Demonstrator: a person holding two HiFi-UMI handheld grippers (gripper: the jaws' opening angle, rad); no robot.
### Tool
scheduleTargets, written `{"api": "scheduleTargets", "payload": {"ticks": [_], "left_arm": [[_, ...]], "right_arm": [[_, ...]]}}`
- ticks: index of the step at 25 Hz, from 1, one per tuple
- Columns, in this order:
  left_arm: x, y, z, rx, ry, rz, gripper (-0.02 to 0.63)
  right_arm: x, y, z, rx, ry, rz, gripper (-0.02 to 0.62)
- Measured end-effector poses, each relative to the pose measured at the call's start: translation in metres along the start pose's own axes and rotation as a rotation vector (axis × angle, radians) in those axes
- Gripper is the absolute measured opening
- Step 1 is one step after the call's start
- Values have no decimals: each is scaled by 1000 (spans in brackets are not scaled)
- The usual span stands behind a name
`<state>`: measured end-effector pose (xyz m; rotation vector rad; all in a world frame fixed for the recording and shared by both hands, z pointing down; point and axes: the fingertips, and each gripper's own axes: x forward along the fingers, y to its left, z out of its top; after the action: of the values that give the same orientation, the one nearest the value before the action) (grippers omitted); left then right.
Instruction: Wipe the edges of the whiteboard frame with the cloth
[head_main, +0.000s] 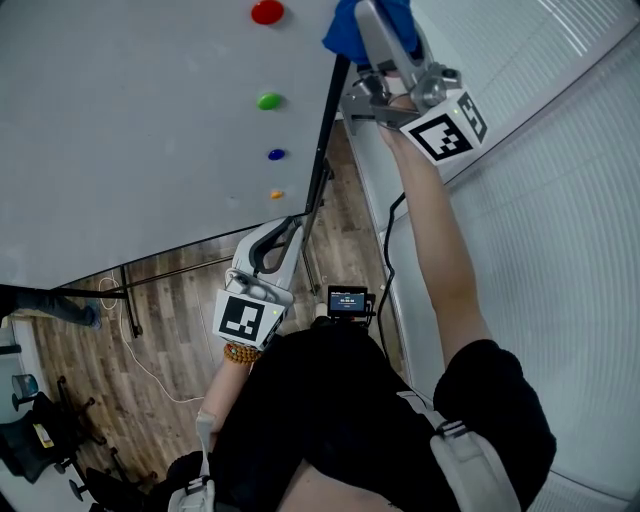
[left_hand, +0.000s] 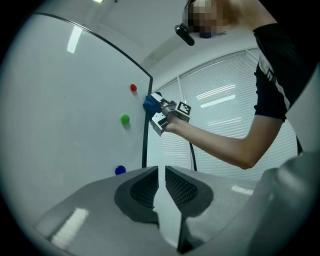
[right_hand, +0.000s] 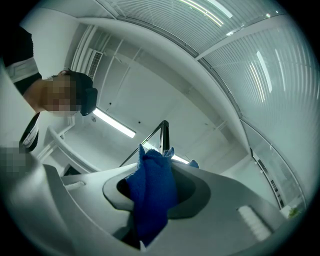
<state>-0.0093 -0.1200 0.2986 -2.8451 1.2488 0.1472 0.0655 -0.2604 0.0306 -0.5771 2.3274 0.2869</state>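
Note:
The whiteboard (head_main: 130, 130) has a thin black frame (head_main: 325, 150) along its right edge. My right gripper (head_main: 368, 14) is raised to the top of that edge and is shut on a blue cloth (head_main: 345, 35), which lies against the frame. In the right gripper view the cloth (right_hand: 150, 195) fills the jaws of the right gripper (right_hand: 155, 165), with the frame's corner (right_hand: 164, 132) just beyond. My left gripper (head_main: 287, 230) hangs low near the board's bottom corner, shut and holding nothing. The left gripper view shows the left gripper (left_hand: 161, 172) pointing up at the frame (left_hand: 146, 130) and the cloth (left_hand: 149, 104).
Red (head_main: 267, 12), green (head_main: 269, 101), blue (head_main: 277, 154) and orange (head_main: 277, 194) magnets sit on the board near the edge. Window blinds (head_main: 560, 150) stand close on the right. Below are the board's stand legs (head_main: 130, 300), a small screen device (head_main: 349, 300) and office chairs (head_main: 40, 420).

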Motion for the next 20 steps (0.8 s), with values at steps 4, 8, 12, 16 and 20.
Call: {"api": "scheduleTargets", "payload": {"ticks": [4,8,12,16,20], "left_arm": [[2,2,-3,-6,29,7,150],[2,0,-11,0,8,-2,149],[-3,2,-30,-11,49,7,149],[-1,1,-27,-11,56,11,150],[-4,1,-49,-13,73,5,150]], "right_arm": [[-6,-2,-6,0,3,-4,137],[-18,-2,-18,-4,4,-13,137],[-31,1,-34,-7,5,-21,137],[-35,2,-37,-13,7,-26,138],[-52,2,-55,-16,13,-39,138]]}}
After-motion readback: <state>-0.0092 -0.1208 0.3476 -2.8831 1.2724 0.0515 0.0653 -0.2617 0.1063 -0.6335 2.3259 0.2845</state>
